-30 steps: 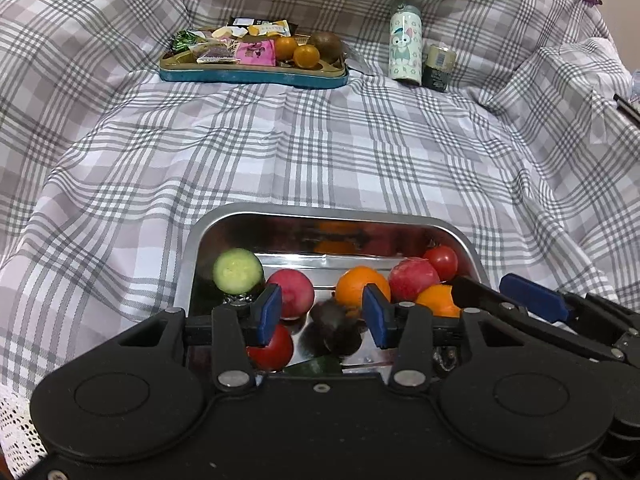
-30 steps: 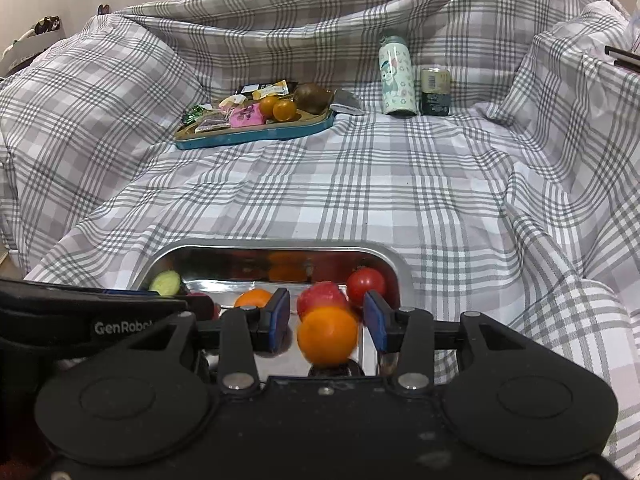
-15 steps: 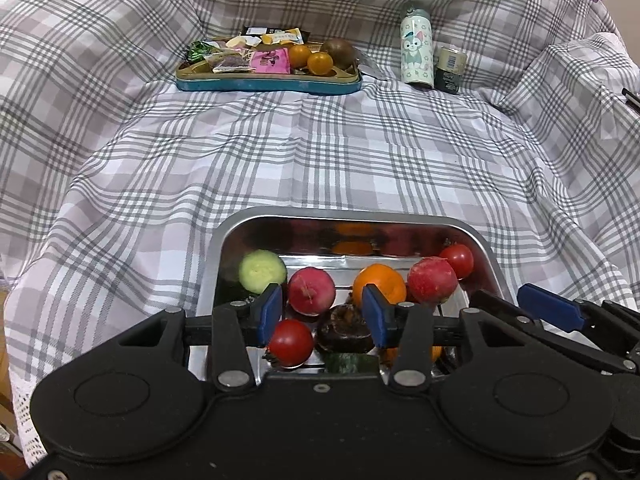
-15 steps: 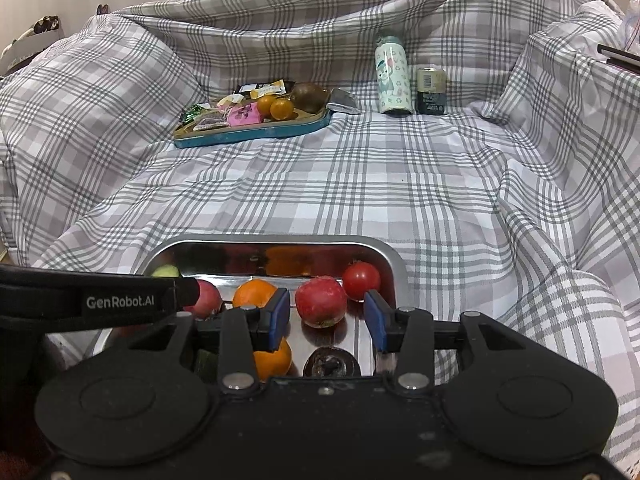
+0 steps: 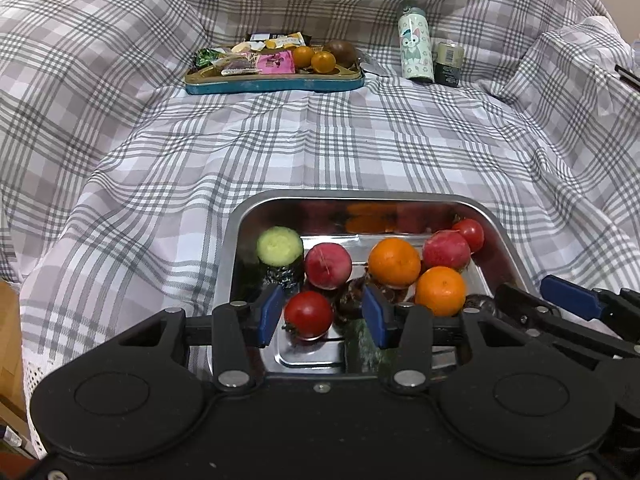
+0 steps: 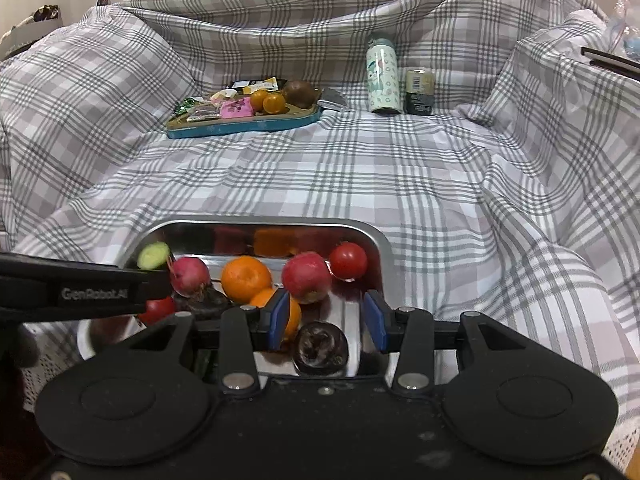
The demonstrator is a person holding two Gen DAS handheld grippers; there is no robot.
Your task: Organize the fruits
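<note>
A steel tray (image 5: 240, 220) (image 6: 376, 236) lies near on the plaid cloth. It holds two oranges (image 5: 394, 262) (image 5: 440, 291), two red tomatoes (image 5: 309, 314) (image 5: 469, 235), two pink-red round fruits (image 5: 328, 266) (image 5: 446, 249), a cut cucumber (image 5: 279, 246) and dark round fruits (image 6: 320, 346). My left gripper (image 5: 322, 316) is open above the tray's near end, empty. My right gripper (image 6: 326, 320) is open and empty over the tray's right part. The right gripper shows at the right of the left wrist view (image 5: 568, 304).
A teal tray (image 5: 276, 80) at the back holds snack packets, two small oranges (image 5: 316, 58) and a brown kiwi (image 5: 340, 53). A patterned bottle (image 5: 416, 52) and a small dark can (image 5: 449, 63) stand to its right. Cloth folds rise on both sides.
The orange that sat between my right gripper's fingers now lies in the steel tray. Both grippers have drawn back and up from the tray.
</note>
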